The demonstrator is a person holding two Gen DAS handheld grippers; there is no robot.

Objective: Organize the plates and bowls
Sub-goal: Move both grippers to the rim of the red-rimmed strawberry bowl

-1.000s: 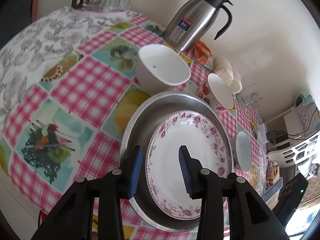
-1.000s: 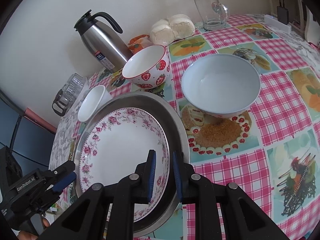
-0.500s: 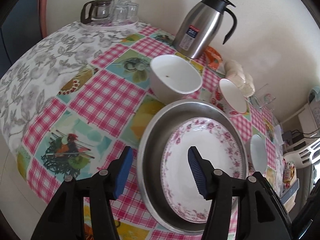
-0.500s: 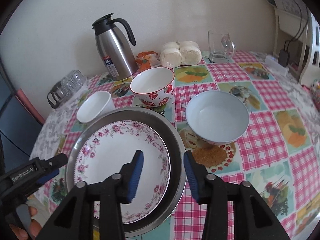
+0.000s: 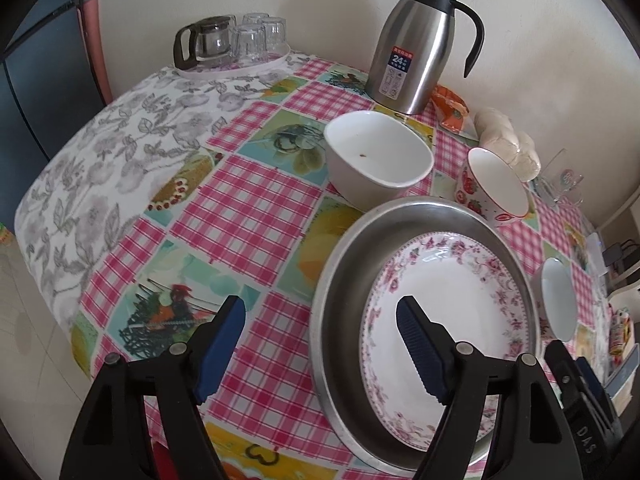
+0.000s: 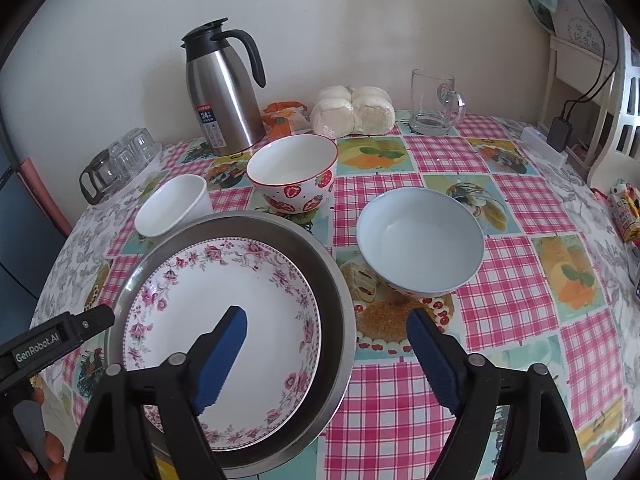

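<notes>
A floral-rimmed white plate [image 5: 448, 320] [image 6: 224, 320] lies inside a steel pan [image 5: 344, 280] [image 6: 336, 280]. Behind it stand a plain white bowl [image 5: 376, 160] [image 6: 172, 206] and a strawberry bowl [image 5: 496, 188] [image 6: 292, 176]. A pale blue bowl [image 6: 420, 248] [image 5: 558, 300] sits to the pan's right. My left gripper [image 5: 320, 332] is open and empty, straddling the pan's left rim from above. My right gripper [image 6: 326, 344] is open and empty, straddling the pan's right rim.
A steel thermos jug [image 6: 224, 88] [image 5: 416, 44], wrapped buns [image 6: 352, 110], an orange packet [image 6: 284, 118] and a glass mug [image 6: 434, 104] stand along the back wall. A tray of glasses with a small pot [image 5: 232, 44] sits at the back left. The table edge [image 5: 52, 248] curves at left.
Both grippers have opened wide and drawn back and up from the plate, which now rests in the pan. The left gripper has shifted left over the pan's rim.
</notes>
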